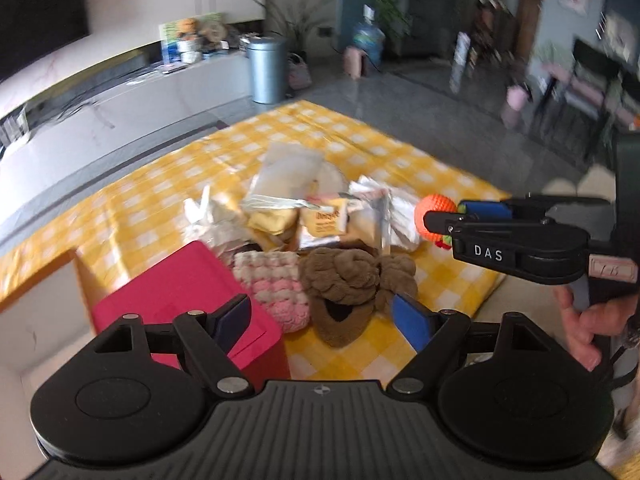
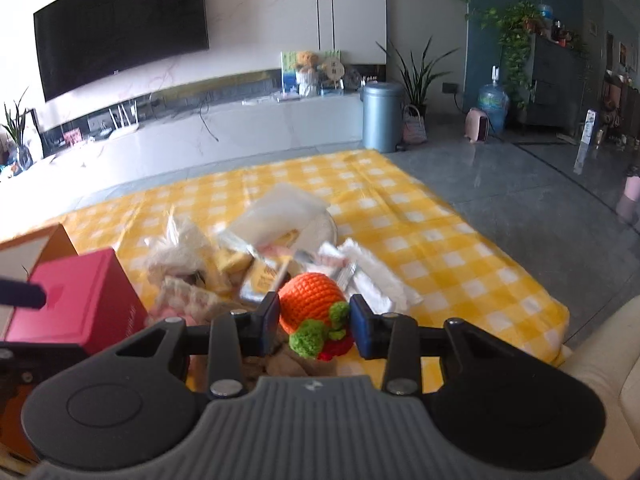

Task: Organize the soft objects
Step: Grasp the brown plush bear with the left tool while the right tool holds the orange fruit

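My right gripper (image 2: 314, 312) is shut on an orange crochet toy (image 2: 308, 300) with green leaves, held above the yellow checked cloth (image 2: 440, 248). In the left wrist view that right gripper (image 1: 452, 216) comes in from the right with the orange toy (image 1: 434, 208) at its tips. My left gripper (image 1: 322, 318) is open with nothing between its fingers. It hangs over a pink-and-white crochet piece (image 1: 276, 288) and a brown plush item (image 1: 352, 280). A red box (image 1: 180, 300) stands at the left, also the red box (image 2: 80, 304) in the right wrist view.
A pile of plastic packets and wrapped items (image 1: 304, 204) lies on the cloth behind the soft things. An open cardboard box (image 1: 36, 292) stands left of the red box. A grey bin (image 2: 382, 116) and a TV console (image 2: 200, 128) are beyond the cloth, a pale sofa (image 2: 600, 368) at right.
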Motion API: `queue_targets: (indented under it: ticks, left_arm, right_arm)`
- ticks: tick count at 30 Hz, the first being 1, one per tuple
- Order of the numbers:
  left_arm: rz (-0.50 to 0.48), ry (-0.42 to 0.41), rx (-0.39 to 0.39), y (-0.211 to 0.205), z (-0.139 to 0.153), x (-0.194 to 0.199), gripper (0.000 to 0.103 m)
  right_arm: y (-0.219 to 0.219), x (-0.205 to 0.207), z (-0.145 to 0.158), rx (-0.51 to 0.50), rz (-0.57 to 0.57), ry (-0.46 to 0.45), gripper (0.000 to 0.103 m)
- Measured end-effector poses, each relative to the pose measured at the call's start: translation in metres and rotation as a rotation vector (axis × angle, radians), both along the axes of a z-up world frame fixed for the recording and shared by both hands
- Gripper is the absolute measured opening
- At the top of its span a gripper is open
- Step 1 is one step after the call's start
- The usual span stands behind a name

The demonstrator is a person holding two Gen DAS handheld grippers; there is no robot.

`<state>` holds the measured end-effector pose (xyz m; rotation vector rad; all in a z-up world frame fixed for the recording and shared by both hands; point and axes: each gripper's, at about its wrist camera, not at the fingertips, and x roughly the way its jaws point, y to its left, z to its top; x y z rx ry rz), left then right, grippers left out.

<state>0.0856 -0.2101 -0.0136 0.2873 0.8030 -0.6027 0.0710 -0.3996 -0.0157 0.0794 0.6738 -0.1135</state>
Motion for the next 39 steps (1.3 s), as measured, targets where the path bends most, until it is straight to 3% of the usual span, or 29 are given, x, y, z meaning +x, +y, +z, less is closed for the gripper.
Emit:
queue_targets:
  ticks: [5, 10, 13, 16, 19, 26, 29, 32, 36, 39]
  left_arm:
    - [-0.104, -0.001, 0.216, -0.035, -0.019, 0.018, 0.095]
    - [-0.216, 0.059, 0.393, -0.058, -0.045, 0.041, 0.095]
    - [-0.280, 0.084, 0.444, -0.074, -0.056, 0.053, 0.095]
    - [-0.384, 0.114, 0.507, -0.092, -0.068, 0.057, 0.095]
    - [-0.481, 0.042, 0.614, -0.112, -0.081, 0.052, 0.095]
    - [-0.688, -0.075, 0.757, -0.138, -0.111, 0.046, 0.095]
    - [-0.738, -0.099, 0.762, -0.145, -0.126, 0.053, 0.094]
    - [-0.760, -0.053, 0.825, -0.154, -0.147, 0.064, 0.095]
    - [-0.712, 0.030, 0.823, -0.158, -0.154, 0.083, 0.103]
    - [-0.630, 0.158, 0.778, -0.157, -0.150, 0.097, 0.079]
  right_arm:
    - [-0.021, -0.002, -0.015, 0.101, -0.003, 0.034, 0.038]
    - [-0.026, 0.012, -0.035, 0.156, -0.034, 0.120, 0.037]
    - [-0.036, 0.023, -0.051, 0.213, -0.071, 0.199, 0.037]
    - [-0.045, 0.020, -0.052, 0.252, -0.090, 0.190, 0.037]
    - [-0.040, 0.020, -0.054, 0.233, -0.088, 0.200, 0.037]
    - [-0.043, 0.021, -0.056, 0.238, -0.088, 0.210, 0.038]
    - [-0.043, 0.022, -0.057, 0.234, -0.088, 0.217, 0.037]
    - [-0.039, 0.023, -0.056, 0.215, -0.076, 0.221, 0.038]
    - [-0.042, 0.022, -0.058, 0.228, -0.074, 0.221, 0.038]
    - [-0.042, 0.022, -0.058, 0.230, -0.072, 0.221, 0.038]
